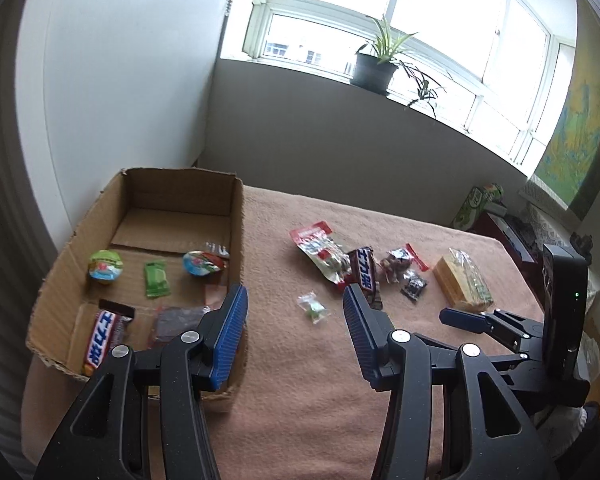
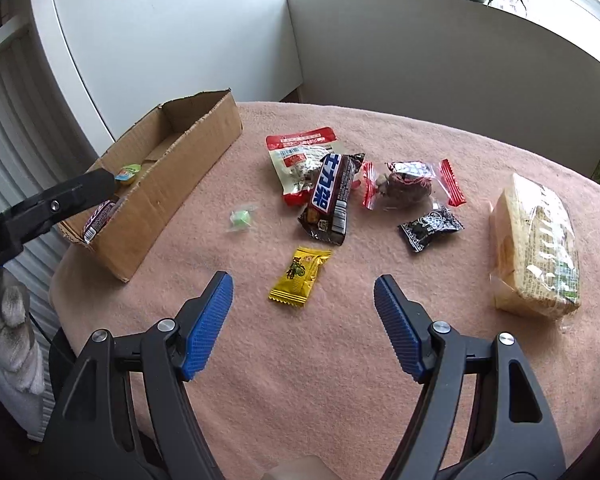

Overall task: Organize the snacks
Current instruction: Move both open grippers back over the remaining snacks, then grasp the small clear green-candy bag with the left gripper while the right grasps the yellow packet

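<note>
Pink cloth [image 2: 300,360] covers the table; window sill with a potted plant [image 1: 374,66] behind, white wall on the left.

Cardboard box [image 2: 172,184] sits at the cloth's left edge, top open. Inside: two jelly cups [image 1: 106,266], a green packet [image 1: 156,278], a choc bar [image 1: 102,340], a dark packet [image 1: 176,320].

Loose snacks lie mid-cloth, clustered: red-white pouch [image 2: 296,156] with a second choc bar [image 2: 332,196] overlapping it, clear red-ended bag [image 2: 412,184] just right of that, black packet [image 2: 430,228] below the bag. Small green candy [image 2: 242,218] sits alone between box and cluster. Yellow packet [image 2: 300,276] is nearest the right gripper, bare cloth all round it. Wafer pack [image 2: 536,248] lies well apart at the right edge.

Left gripper [image 1: 296,312] hangs above the box's right wall, jaws wide apart, nothing in them. Right gripper [image 2: 304,296] is above the cloth, jaws wide apart and empty, yellow packet just ahead between the finger lines. Bare cloth in front of both; cluster crowds anything past the yellow packet.
</note>
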A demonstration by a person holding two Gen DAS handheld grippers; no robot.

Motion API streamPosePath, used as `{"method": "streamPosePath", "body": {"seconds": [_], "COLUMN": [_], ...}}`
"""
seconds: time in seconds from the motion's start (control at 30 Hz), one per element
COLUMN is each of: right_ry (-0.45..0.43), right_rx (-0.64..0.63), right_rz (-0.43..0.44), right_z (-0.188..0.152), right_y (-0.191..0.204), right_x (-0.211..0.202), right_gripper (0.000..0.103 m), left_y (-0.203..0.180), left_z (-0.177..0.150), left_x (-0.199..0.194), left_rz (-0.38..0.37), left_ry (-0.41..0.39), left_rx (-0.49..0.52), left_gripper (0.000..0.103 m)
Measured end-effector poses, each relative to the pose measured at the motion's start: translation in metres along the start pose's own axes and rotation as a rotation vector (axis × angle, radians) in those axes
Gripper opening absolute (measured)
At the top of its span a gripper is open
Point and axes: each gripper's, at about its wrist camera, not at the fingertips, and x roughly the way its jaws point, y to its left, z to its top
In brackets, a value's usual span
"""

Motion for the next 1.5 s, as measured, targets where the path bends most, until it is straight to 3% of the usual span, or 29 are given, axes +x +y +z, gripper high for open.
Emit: {"method": "streamPosePath", "body": {"seconds": [0.4,0.67,0.83,1.17,1.33,1.5], "right_ry": [0.054,0.057,0.055,0.06,0.061,0.06], "right_rx": [-0.017,-0.031,-0.031,-0.065,-0.08,-0.07], "right_rz": [0.027,0.009,0.015,-0.017,-0.037,-0.035], "right_z": [-0.002,0.002,0.002,0.004,0.005,0.005], "right_y": [0.004,0.004,0.001,0.006,0.006,-0.001], "right_x": [0.034,0.043,0.041,0.046,0.049,0.047], "right_gripper": [0.057,0.05,0.049,0.046,0.038,0.022], "left_y": [-0.031,-0.042,-0.042,-0.038,-0.033,-0.033], "left_z": [-0.009,-0.005,-0.008,-0.01,-0.012,-0.013], "left_x": [0.058,0.077,0.086,0.117,0.124,0.124], "left_rz": [-0.003,0.055,0.053,0.065,0.067,0.064], "left_ry": [0.123,0.131,0.162,0.229,0.246,0.24], "left_rx": [0.038,0.093,0.1,0.068,0.05,0.049], "left_gripper": [0.043,0.038,0.031,0.027,0.024,0.021]}}
